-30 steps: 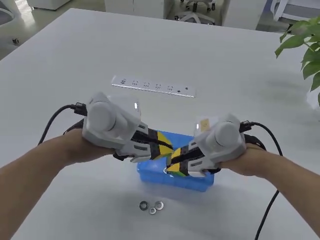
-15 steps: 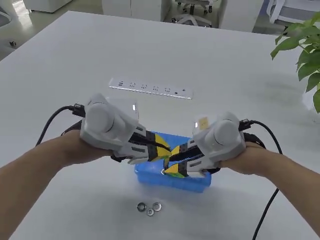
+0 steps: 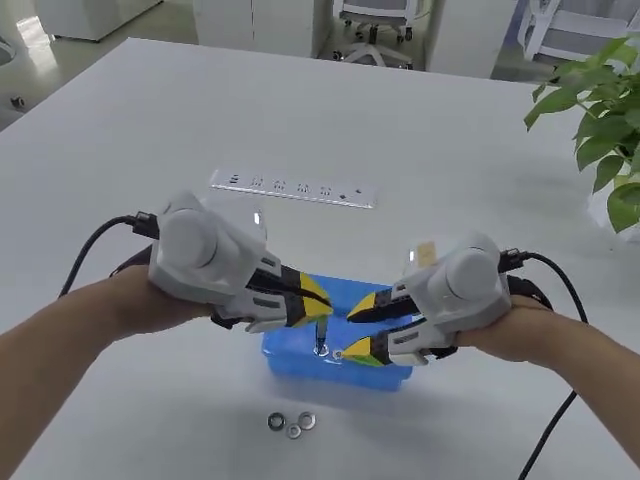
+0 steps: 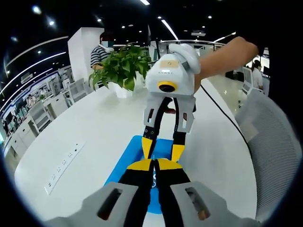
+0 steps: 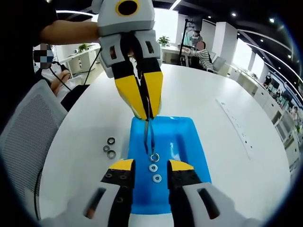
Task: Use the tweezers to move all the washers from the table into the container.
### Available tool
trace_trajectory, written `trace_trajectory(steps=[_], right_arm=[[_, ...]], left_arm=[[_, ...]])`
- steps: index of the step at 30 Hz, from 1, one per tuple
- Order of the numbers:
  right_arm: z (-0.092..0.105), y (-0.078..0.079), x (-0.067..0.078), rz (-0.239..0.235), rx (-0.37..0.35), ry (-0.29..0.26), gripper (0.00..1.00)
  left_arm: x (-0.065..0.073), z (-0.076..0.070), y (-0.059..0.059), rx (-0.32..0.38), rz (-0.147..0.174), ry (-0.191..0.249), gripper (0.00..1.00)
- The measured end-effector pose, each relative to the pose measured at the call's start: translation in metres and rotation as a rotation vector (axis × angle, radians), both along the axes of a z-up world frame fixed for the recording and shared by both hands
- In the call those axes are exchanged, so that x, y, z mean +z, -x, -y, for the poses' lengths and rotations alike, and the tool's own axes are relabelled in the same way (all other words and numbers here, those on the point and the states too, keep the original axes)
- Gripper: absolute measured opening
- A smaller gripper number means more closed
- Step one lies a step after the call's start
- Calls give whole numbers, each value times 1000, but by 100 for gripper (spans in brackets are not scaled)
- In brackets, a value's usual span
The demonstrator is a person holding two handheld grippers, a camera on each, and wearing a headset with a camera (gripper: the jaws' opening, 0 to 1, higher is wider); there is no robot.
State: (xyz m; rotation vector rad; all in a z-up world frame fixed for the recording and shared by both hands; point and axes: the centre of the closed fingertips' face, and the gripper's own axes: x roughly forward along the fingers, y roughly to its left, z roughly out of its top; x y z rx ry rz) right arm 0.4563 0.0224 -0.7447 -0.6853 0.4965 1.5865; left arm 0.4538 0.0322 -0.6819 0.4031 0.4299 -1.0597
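A person's left hand is gripping the left gripper (image 3: pixel 318 300) on the left side of the white table (image 3: pixel 150 120). Its yellow-tipped jaws are pressing together on the tweezers (image 3: pixel 320 336). Beyond it, farther up the table, a white power strip (image 3: pixel 290 187) is lying flat. Near the person's edge of the table, three loose washers (image 3: pixel 291 423) are sitting in a tight cluster, just in front of the blue container (image 3: pixel 385 372) and apart from it.

The tweezers are hanging tips-down into that container. The right gripper view is looking straight at them: they are running down from the clamped jaws, and their tips are meeting one washer (image 5: pixel 154 157) on the container's floor. I cannot tell whether they are pinching it or only touching it. Two more washers (image 5: pixel 153 168) are lying in a short row just beside it, also inside the container.

To the right, the right gripper (image 3: pixel 345 334) is hovering over the container with its jaws spread apart, gripping nothing, its tips facing the left gripper's tips and close to them. At the far right edge of the table a leafy green plant (image 3: pixel 600 130) is standing.
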Motion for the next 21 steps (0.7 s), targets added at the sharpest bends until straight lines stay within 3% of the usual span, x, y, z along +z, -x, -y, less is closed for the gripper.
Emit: trace_trajectory(steps=[21], right_arm=[[38,7,18,0,-133,-20,43]], left_arm=[[27,-9,6,42,15,3,6]])
